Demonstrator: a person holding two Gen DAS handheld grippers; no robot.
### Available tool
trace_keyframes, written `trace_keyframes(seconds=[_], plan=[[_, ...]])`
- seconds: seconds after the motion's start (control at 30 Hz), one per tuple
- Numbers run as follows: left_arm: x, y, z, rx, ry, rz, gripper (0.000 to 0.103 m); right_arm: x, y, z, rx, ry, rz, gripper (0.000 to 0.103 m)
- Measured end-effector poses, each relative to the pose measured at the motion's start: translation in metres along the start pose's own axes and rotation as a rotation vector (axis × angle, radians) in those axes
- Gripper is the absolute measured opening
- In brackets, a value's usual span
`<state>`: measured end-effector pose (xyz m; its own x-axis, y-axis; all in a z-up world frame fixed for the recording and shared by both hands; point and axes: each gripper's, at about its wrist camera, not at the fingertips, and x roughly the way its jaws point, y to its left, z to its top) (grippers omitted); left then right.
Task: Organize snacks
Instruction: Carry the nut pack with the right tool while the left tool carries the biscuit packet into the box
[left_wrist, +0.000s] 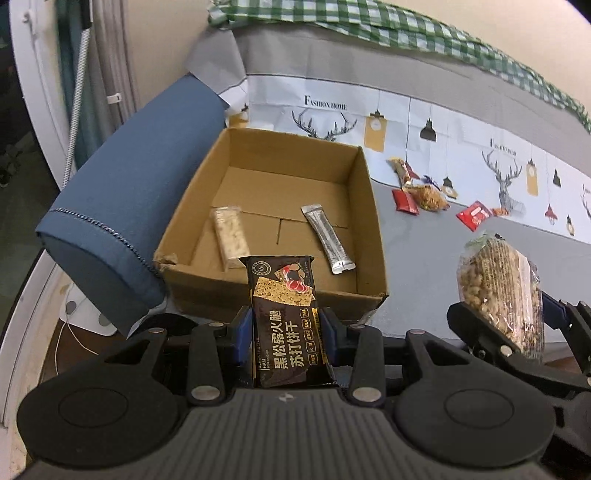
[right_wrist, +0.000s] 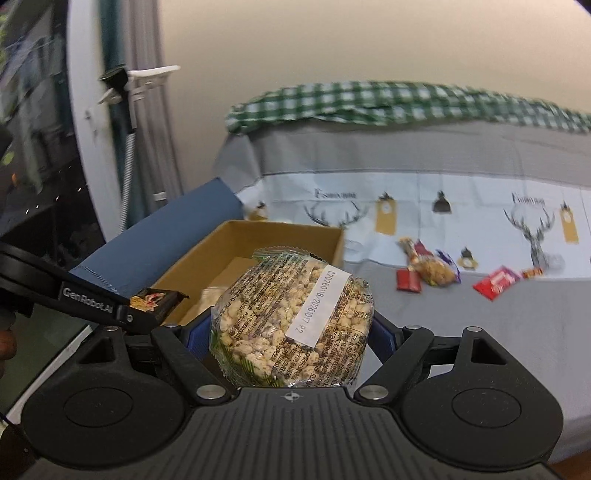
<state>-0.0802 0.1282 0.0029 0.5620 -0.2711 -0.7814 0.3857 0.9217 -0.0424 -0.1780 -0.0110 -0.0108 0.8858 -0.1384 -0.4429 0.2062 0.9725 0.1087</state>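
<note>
My left gripper is shut on a black cracker packet, held upright just before the near wall of an open cardboard box. In the box lie a pale nougat bar and a silver stick sachet. My right gripper is shut on a round puffed-grain cake in clear wrap; it also shows in the left wrist view, to the right of the box. The box is beyond and left of the right gripper. The left gripper with its packet shows at the left.
Several loose snacks lie on the grey cloth to the right of the box: red packets and a clear bag of crackers. A blue cushion lies against the box's left side. A green checked cloth lies at the back.
</note>
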Motion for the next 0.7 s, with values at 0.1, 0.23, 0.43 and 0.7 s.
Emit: trace_keyframes(seconds=[0.1,0.23,0.43,0.7], plan=[[-0.006,0.004,-0.004,0.000,-0.016,-0.014,0.043,-0.007,0.014,0.002,-0.050,-0.009,0.003,0.083],[-0.010,0.003,-0.007,0.010,-0.027,-0.038,0.043,-0.015,0.025,0.004,-0.084,-0.020,-0.007,0.083],[-0.011,0.006,-0.009,0.003,-0.033,-0.050,0.043,-0.015,0.031,0.008,-0.105,-0.015,-0.022,0.083],[-0.009,0.008,-0.007,-0.006,-0.029,-0.049,0.043,-0.012,0.035,0.007,-0.130,-0.005,-0.015,0.083]])
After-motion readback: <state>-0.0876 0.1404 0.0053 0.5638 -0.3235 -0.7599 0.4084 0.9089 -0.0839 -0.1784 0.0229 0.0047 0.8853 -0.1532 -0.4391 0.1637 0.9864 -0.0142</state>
